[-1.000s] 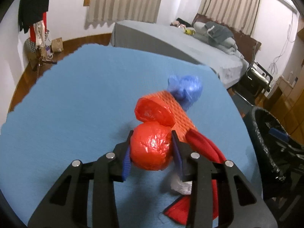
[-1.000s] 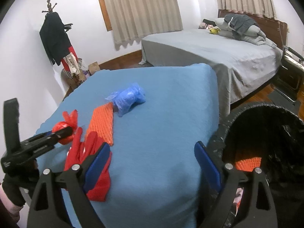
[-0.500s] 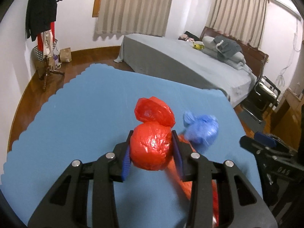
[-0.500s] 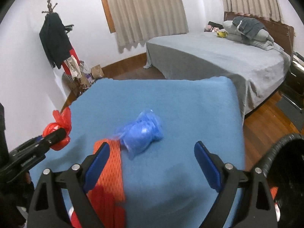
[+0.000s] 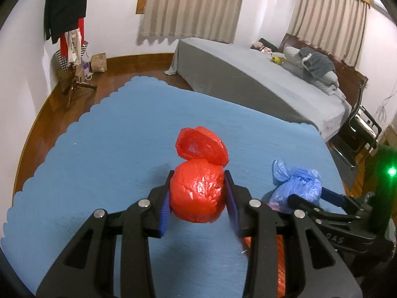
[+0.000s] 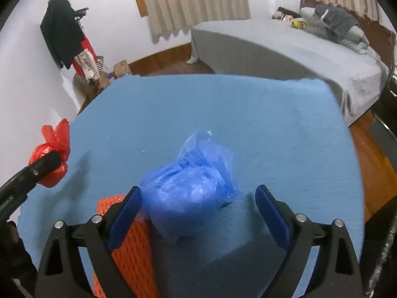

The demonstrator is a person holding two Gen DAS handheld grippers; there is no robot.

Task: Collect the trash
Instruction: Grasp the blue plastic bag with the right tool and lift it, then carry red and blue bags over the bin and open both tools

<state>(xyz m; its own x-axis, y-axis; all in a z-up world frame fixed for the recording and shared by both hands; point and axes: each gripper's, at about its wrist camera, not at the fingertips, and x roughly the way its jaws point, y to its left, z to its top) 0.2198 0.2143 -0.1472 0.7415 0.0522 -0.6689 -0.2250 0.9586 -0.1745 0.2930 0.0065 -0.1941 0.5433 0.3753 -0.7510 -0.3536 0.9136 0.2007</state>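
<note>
Over the last second the right gripper [image 6: 196, 213], jaws wide, has swung from the bin to straddle the knotted blue plastic bag [image 6: 191, 193] on the blue-covered counter [image 6: 248, 114], ready to close, while the left gripper [image 5: 197, 198] stays clamped on the crumpled red plastic bag [image 5: 198, 193].

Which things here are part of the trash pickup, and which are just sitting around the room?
Part of the job:
- red bag, gripped by the left gripper
- blue bag, between the open fingers of the right gripper
- orange mesh sleeve on the blue cloth

Just lying about:
- bed
- coat rack
- curtains
- paper bag on the floor
</note>
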